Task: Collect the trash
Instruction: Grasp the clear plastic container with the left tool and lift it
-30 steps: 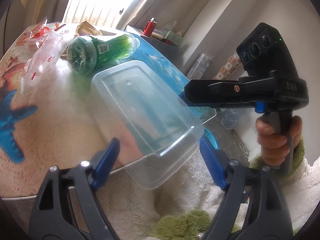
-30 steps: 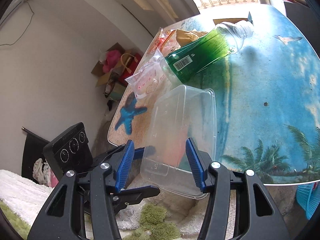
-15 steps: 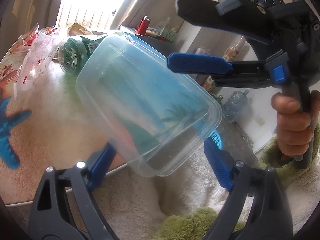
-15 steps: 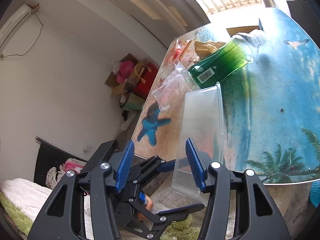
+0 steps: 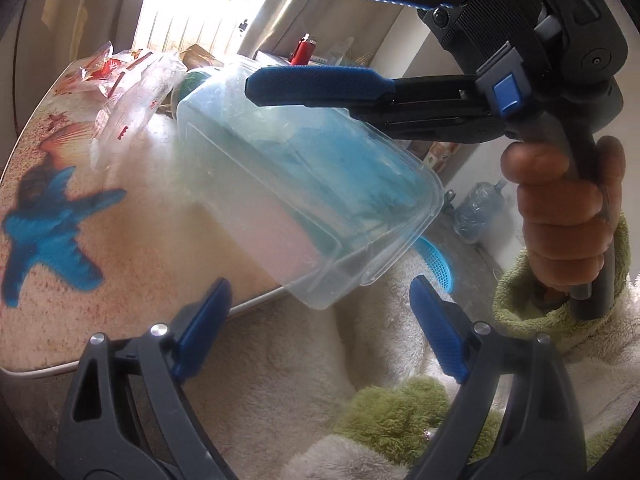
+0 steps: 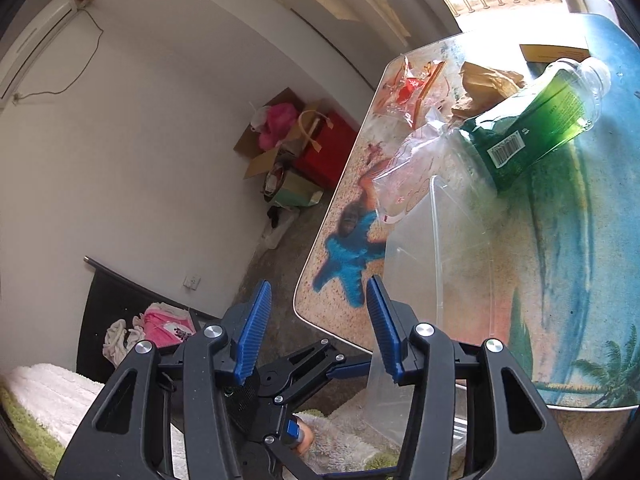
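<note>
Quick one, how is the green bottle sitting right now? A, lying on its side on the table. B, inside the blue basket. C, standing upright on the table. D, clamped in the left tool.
A: the green bottle lies on its side on the table, barcode label showing, next to the crumpled wrappers.

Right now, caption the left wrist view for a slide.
Clear plastic container lifted over the beach-print table, between the open left hand-held gripper fingers.
</note>
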Demonstrator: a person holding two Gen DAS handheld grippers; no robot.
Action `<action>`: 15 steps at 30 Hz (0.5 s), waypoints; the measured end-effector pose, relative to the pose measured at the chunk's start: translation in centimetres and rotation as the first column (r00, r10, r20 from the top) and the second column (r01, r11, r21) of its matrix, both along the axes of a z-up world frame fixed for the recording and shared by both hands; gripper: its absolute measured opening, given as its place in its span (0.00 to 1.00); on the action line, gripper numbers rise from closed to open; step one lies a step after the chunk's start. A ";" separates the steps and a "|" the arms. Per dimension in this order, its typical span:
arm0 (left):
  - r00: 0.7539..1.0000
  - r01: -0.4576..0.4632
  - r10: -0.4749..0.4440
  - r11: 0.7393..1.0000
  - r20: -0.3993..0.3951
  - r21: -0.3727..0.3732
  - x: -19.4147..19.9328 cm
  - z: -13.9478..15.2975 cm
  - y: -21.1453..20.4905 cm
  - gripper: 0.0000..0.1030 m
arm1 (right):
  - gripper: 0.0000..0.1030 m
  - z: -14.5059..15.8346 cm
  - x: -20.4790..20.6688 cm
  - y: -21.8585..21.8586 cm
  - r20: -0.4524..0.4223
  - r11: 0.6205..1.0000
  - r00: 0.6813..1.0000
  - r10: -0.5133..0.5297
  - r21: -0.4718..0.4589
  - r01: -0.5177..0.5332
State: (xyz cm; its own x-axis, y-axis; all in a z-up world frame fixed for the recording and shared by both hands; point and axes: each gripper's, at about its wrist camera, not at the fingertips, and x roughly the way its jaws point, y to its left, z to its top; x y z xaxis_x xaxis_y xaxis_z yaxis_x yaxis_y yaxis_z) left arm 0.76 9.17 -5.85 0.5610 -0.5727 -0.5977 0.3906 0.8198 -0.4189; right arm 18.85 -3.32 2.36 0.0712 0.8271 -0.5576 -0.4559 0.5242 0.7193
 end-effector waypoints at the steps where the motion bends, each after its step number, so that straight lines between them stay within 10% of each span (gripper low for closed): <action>1: 1.000 -0.007 0.007 1.000 -0.001 -0.001 -0.4 0.0 0.6 0.84 | 0.46 -0.1 0.1 0.6 0.007 1.000 1.000 0.001 -0.007 -0.001; 12: 0.994 -0.096 0.094 0.994 -0.051 -0.049 -2.6 0.2 5.7 0.84 | 0.47 -0.3 0.1 6.1 0.077 0.995 0.992 0.099 0.010 -0.100; 15: 0.994 -0.101 0.098 0.994 -0.052 -0.052 -2.6 0.3 5.2 0.84 | 0.61 -0.9 -0.5 7.7 0.064 0.991 0.989 0.130 -0.026 -0.129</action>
